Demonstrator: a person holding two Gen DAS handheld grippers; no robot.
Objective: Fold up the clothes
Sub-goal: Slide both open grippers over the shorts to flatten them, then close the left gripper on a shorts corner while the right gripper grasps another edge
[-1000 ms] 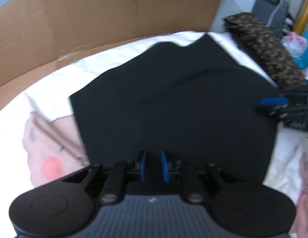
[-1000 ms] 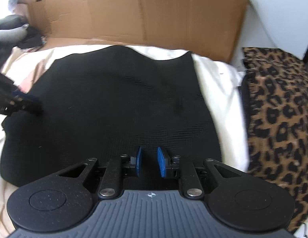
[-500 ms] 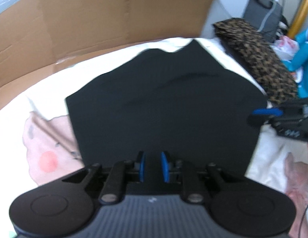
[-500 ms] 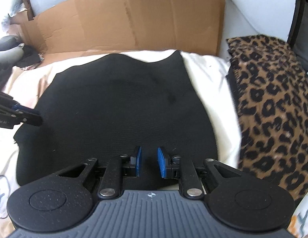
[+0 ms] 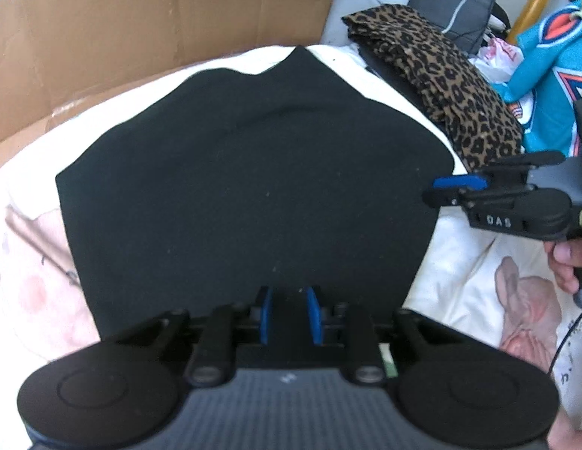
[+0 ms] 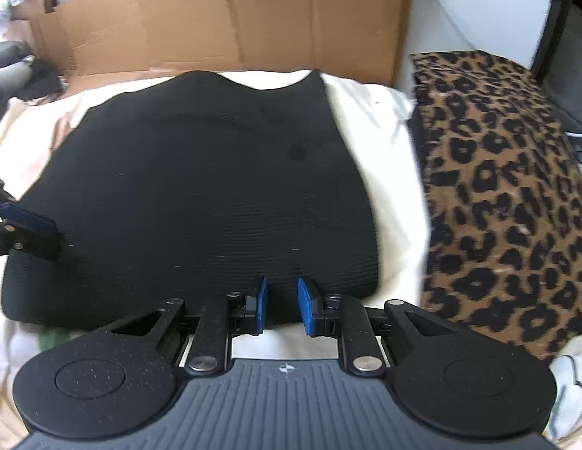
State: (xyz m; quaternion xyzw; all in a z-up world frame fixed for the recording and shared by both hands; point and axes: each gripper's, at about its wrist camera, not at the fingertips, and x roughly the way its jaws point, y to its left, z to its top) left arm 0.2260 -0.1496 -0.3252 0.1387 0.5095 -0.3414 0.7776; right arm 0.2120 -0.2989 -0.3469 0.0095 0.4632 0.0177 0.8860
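Lying flat on the bed [image 6: 381, 172], the black garment [image 5: 253, 187] looks light, soft and limp, a ribbed knit that should sag when lifted; grip a near corner through both layers. Left tool [image 5: 290, 315] and right tool [image 6: 282, 305] hover over its near edge, narrowly parted, holding nothing

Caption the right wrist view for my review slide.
Right tool over the near edge of a flat black garment on the bed, leopard-print fabric alongside.
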